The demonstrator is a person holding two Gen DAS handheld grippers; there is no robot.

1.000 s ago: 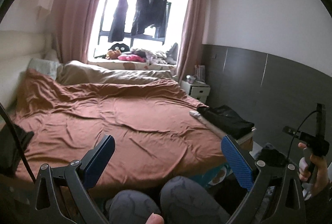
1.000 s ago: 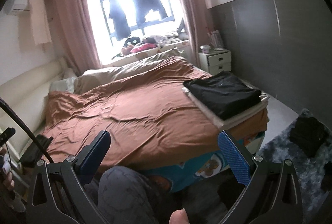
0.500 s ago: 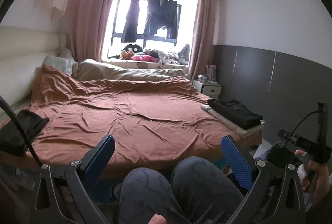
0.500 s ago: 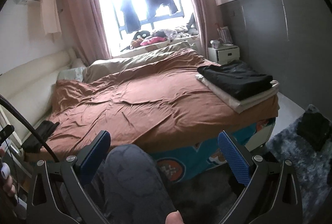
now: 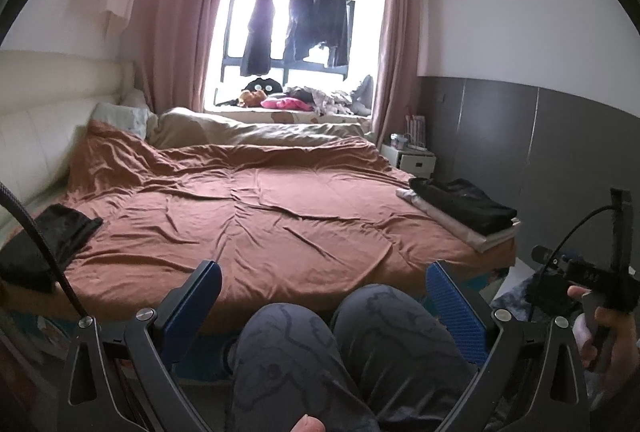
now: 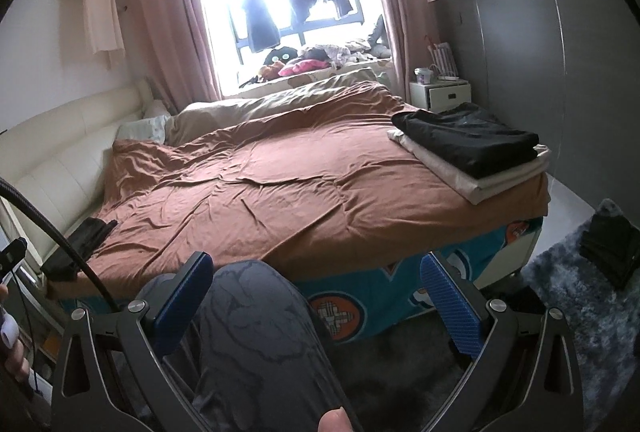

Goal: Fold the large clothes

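A stack of folded clothes, black on top of cream [image 5: 464, 209] [image 6: 472, 147], lies on the bed's right front corner. A dark garment [image 5: 44, 240] [image 6: 82, 244] lies on the bed's left front corner. Another dark garment [image 6: 612, 248] lies on the grey rug at the right. My left gripper [image 5: 322, 292] is open and empty, held above the person's knees [image 5: 320, 348], short of the bed. My right gripper [image 6: 316, 286] is open and empty, over a knee [image 6: 256, 324] at the bed's front edge.
The bed is covered with a brown sheet [image 5: 256, 216] [image 6: 260, 191]. A white nightstand [image 6: 440, 93] stands by the grey wall panel. Clothes hang at the window [image 5: 296, 27]. A shaggy grey rug [image 6: 576, 312] lies at the right.
Both grippers have drawn back and lowered from the bed; the knees now fill more of the lower view. Both stay open and empty.
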